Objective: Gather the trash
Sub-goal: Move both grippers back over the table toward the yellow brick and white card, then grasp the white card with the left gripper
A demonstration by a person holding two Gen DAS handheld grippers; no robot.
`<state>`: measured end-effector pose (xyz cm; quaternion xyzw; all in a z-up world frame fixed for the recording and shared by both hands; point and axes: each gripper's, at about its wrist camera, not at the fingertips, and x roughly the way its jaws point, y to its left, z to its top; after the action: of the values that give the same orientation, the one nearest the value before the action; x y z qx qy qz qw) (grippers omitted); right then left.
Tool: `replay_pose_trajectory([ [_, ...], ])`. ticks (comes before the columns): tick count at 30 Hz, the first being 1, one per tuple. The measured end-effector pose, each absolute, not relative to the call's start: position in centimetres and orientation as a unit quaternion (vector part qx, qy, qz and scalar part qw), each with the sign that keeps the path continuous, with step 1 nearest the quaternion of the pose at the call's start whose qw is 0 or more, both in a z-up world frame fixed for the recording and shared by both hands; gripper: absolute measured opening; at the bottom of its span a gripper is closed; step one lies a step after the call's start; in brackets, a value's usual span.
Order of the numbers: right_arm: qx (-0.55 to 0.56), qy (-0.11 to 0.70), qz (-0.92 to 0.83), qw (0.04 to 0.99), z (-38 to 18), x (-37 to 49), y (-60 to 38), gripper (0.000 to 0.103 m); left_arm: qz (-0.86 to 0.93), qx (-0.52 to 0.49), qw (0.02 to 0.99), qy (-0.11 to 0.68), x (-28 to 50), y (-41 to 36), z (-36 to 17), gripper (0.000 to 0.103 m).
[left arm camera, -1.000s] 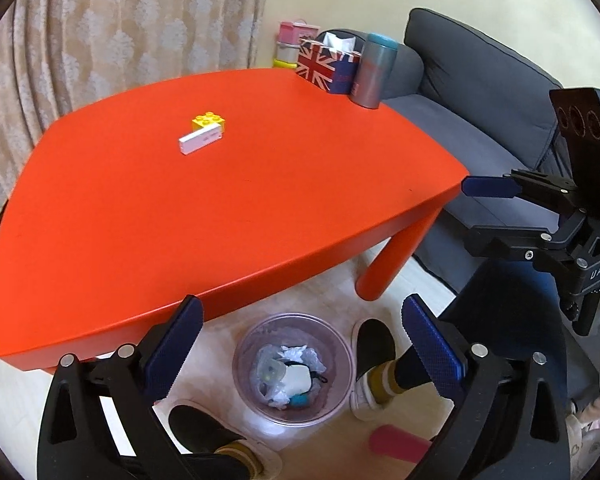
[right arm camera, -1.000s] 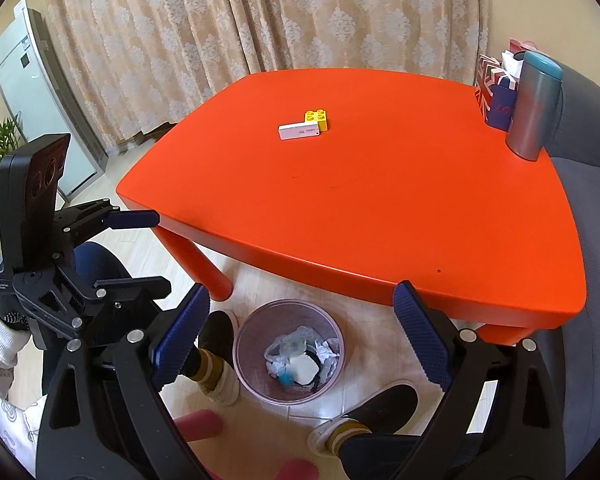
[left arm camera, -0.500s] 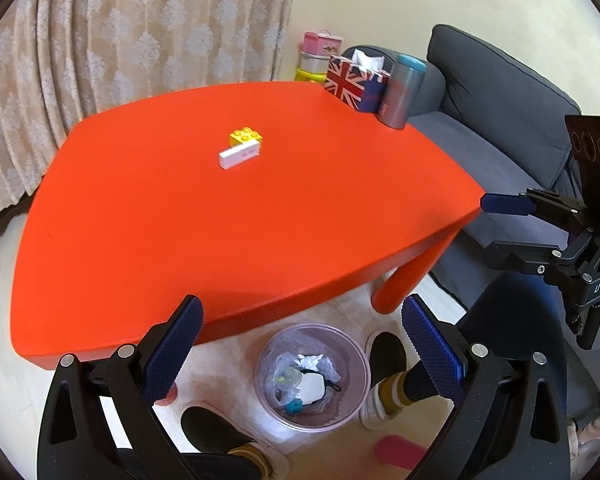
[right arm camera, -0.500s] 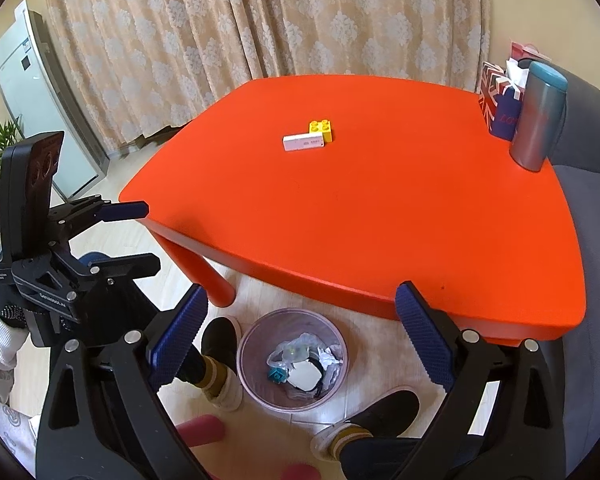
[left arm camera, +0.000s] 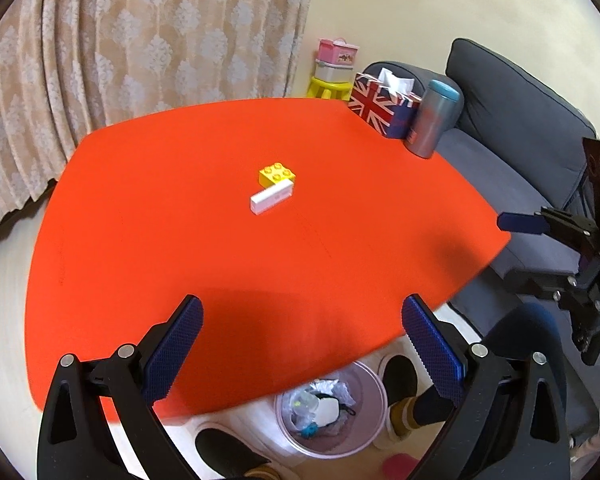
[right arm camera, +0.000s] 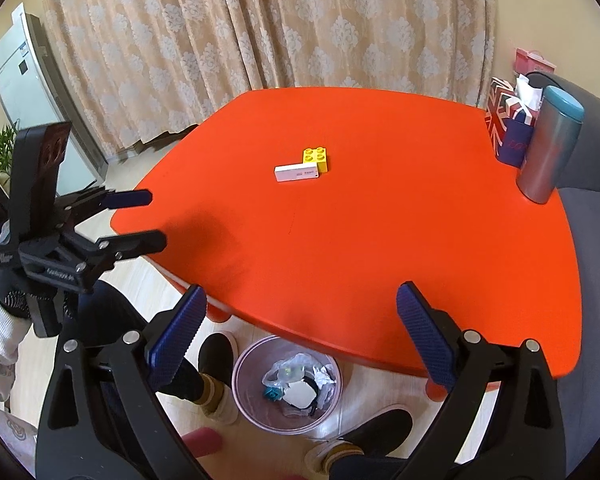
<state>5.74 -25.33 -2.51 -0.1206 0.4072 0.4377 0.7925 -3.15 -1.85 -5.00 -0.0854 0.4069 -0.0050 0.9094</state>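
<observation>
A clear plastic bin holding crumpled scraps stands on the floor under the near edge of the red table. A small white box lies mid-table, touching a yellow toy brick. My left gripper hangs open over the table's near edge with nothing between its fingers; in the right wrist view the left gripper is at the left. My right gripper is open and empty above the bin; in the left wrist view the right gripper shows at the right.
A Union Jack tissue box and a grey tumbler stand at the table's far corner. A grey sofa lies to the right, curtains behind. A person's shoes flank the bin.
Both grippers have risen and tilted up toward the tabletop; the bin has slid lower in both views. Both stay open and empty.
</observation>
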Motion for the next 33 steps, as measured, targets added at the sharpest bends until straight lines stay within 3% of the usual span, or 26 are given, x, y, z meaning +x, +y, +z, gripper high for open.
replay_pose_trajectory([
  [25, -0.125, 0.450, 0.424, 0.776, -5.6, 13.4, -21.9, 0.095, -0.041, -0.027, 0.885, 0.462, 10.7, 2.5, -10.0, 0.094],
  [32, -0.127, 0.458, 0.421, 0.773, -6.4, 14.3, -21.5, 0.095, -0.061, -0.028, 0.880, 0.470, 11.9, 2.5, -11.1, 0.054],
  [33, -0.127, 0.459, 0.421, 0.772, -6.5, 14.4, -21.4, 0.095, -0.061, -0.026, 0.882, 0.467, 12.0, 2.4, -11.2, 0.053],
])
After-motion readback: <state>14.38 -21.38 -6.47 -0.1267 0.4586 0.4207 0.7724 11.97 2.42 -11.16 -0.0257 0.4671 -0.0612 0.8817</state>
